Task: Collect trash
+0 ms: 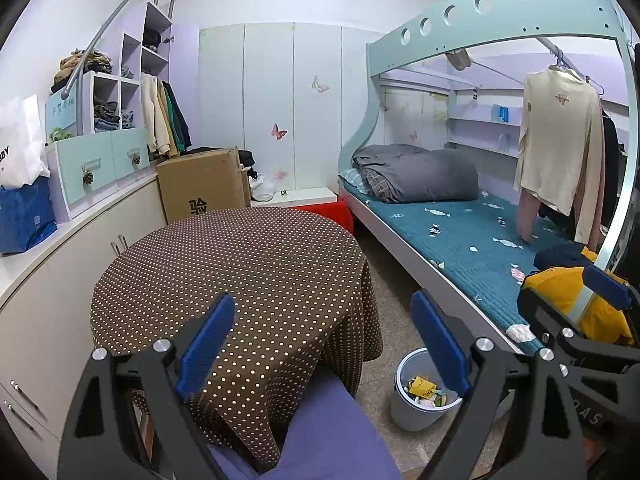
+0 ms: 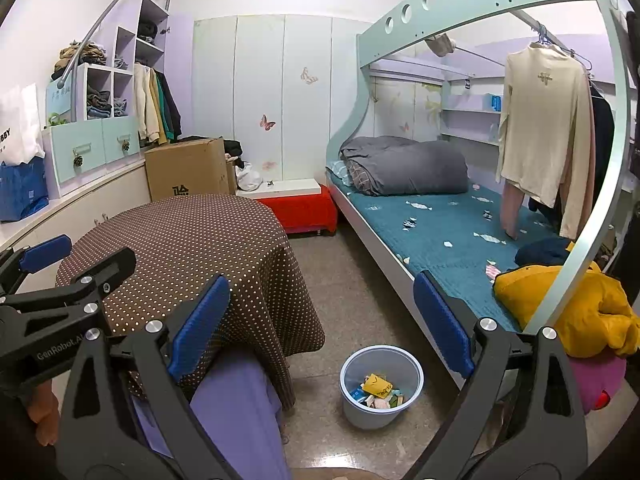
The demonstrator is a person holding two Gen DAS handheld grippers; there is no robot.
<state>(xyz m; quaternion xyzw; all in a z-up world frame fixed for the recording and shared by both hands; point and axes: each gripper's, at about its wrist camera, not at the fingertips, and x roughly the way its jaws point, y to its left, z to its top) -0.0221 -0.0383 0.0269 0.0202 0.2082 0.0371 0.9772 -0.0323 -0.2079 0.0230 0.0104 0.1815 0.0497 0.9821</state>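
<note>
A pale blue trash bin (image 1: 420, 412) stands on the floor between the table and the bed, holding yellow wrappers and other scraps (image 1: 422, 386); it also shows in the right wrist view (image 2: 380, 404). My left gripper (image 1: 324, 344) is open and empty, held above the table edge and a purple seat. My right gripper (image 2: 320, 328) is open and empty, above and left of the bin. The right gripper's fingers (image 1: 608, 280) show at the right of the left wrist view; the left gripper's fingers (image 2: 44, 248) show at the left of the right wrist view.
A round table with a brown dotted cloth (image 1: 240, 272) stands at the left. A bunk bed with a teal mattress (image 2: 440, 224) and a yellow jacket (image 2: 568, 304) fills the right. A cardboard box (image 1: 200, 184), a red stool (image 2: 304, 208) and cabinets stand behind.
</note>
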